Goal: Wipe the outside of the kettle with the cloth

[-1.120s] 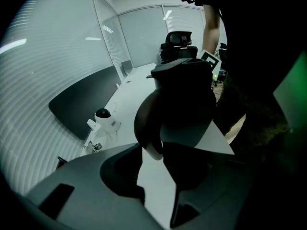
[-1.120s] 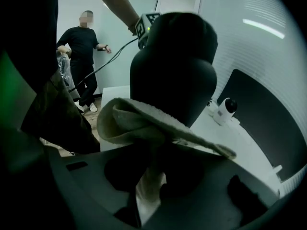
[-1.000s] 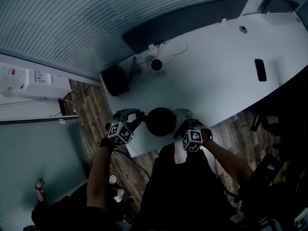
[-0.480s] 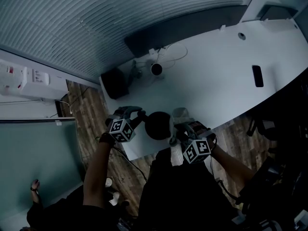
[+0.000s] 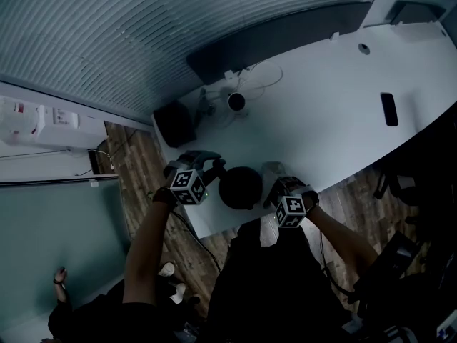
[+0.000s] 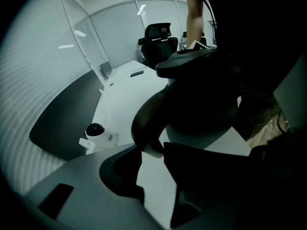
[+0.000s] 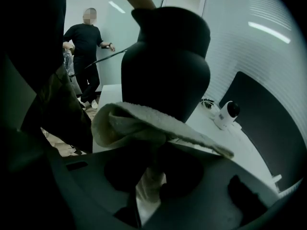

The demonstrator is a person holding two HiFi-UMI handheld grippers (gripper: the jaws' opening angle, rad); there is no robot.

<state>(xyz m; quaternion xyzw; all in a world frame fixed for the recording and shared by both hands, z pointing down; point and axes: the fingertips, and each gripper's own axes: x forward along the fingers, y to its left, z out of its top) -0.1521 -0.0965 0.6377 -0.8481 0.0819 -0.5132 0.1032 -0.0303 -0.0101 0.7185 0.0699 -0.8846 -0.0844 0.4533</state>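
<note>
Pale terry cloth (image 7: 144,121), clamped in my right tool (image 7: 152,157), lies against the round black kettle (image 5: 240,187) at the white surface's (image 5: 321,120) near edge, so wiping looks under way but unfinished, while my left tool's (image 6: 152,152) jaws, just opened wide, straddle its handle.

Free desk (image 5: 321,120) beyond kettle (image 5: 240,187) — camera (image 5: 236,101) well back.

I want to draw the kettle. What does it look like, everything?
The kettle is black, with a round belly, a narrower top and a curved handle ending in a pale tip. It stands upright near the edge of the white table. The left gripper has just been opening its jaws, with that tip between them. The right gripper pinches a pale cloth right beside it; whether they touch, I cannot tell.
</note>
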